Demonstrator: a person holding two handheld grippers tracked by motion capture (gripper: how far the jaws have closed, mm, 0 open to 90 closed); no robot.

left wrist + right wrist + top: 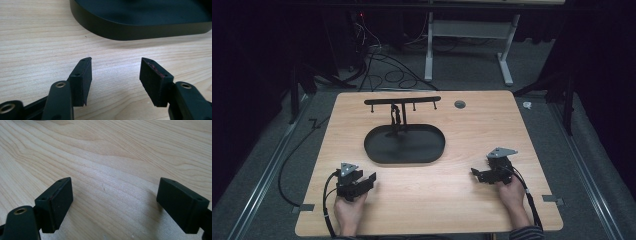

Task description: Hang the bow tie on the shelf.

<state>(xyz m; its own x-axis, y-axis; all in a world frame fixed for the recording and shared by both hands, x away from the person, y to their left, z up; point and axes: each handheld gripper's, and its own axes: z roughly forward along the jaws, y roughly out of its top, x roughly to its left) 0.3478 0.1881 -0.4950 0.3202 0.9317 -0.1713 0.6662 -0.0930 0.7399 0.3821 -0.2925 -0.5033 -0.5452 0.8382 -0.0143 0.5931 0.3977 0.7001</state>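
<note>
Both grippers, left gripper and right gripper, rest wide open and empty on your table, flanking the black oval tray ahead, poised to reach its hook stand.

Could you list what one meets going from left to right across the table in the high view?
Left gripper with its jaws open, held in the left hand → black oval tray with its hanger stand → right gripper with its jaws open, held in the right hand.
</note>
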